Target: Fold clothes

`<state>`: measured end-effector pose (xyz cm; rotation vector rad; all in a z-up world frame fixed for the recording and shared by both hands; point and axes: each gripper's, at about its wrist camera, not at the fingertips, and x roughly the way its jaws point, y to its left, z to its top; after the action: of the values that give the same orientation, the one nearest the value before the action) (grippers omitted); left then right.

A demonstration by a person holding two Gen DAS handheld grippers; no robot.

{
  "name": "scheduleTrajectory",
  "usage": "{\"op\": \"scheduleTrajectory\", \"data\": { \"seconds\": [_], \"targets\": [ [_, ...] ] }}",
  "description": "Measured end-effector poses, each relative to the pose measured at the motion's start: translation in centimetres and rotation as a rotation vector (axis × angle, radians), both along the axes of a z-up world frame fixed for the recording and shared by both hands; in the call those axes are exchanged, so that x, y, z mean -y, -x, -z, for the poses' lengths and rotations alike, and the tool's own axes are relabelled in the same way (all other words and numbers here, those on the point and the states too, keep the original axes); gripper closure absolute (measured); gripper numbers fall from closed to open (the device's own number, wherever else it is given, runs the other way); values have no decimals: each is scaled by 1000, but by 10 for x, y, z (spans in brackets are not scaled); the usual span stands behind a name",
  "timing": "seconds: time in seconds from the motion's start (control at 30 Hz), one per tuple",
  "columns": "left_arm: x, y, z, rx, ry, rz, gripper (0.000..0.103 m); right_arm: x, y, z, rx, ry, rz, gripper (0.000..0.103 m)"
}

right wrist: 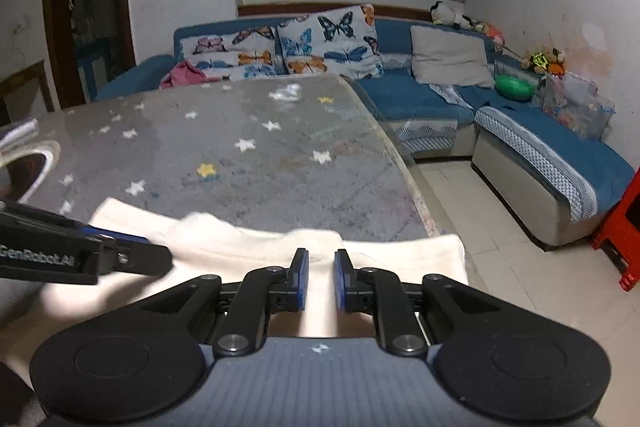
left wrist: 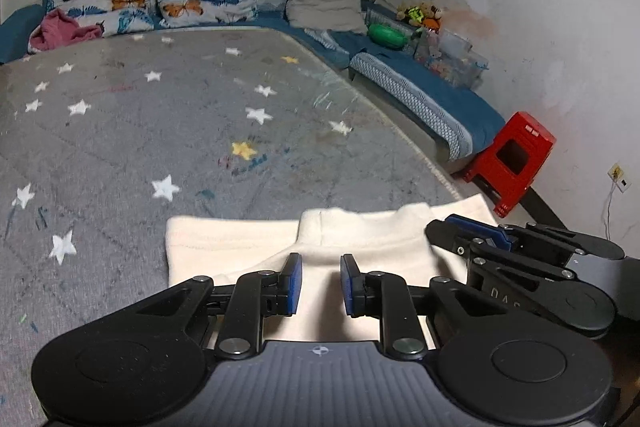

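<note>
A cream-white garment point(left wrist: 240, 247) with a raised collar lies flat at the near edge of the grey star-patterned table point(left wrist: 160, 131). My left gripper point(left wrist: 321, 285) is open, its blue-padded fingers hovering over the garment just below the collar. My right gripper point(right wrist: 321, 279) is open too, over the garment point(right wrist: 400, 259) near its right side by the table's edge. The right gripper also shows at the right of the left wrist view point(left wrist: 472, 239). The left gripper shows at the left of the right wrist view point(right wrist: 132, 255), resting over the cloth.
A blue corner sofa point(right wrist: 420, 103) with butterfly cushions point(right wrist: 328, 43), a grey pillow and a pink cloth point(right wrist: 186, 73) stands behind the table. Toys and a clear box point(right wrist: 576, 107) sit on its right arm. A red plastic stool point(left wrist: 516, 155) stands on the tiled floor at right.
</note>
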<state>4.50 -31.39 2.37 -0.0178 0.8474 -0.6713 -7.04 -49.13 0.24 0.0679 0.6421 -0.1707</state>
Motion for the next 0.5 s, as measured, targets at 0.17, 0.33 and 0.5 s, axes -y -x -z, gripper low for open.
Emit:
{"op": "scheduleTrajectory", "data": {
  "seconds": [0.17,0.33,0.5],
  "targets": [
    [3,-4,3,-5,-12,-1,81,-8,-6,0,3,6,-34,87],
    [2,-4,3,-2,-11,0,80,-10,-9,2,-9,7,-31,86],
    [-2,5,-1,-2,-18,1,76,-13,8,-8,2,4,-36,78]
  ]
}}
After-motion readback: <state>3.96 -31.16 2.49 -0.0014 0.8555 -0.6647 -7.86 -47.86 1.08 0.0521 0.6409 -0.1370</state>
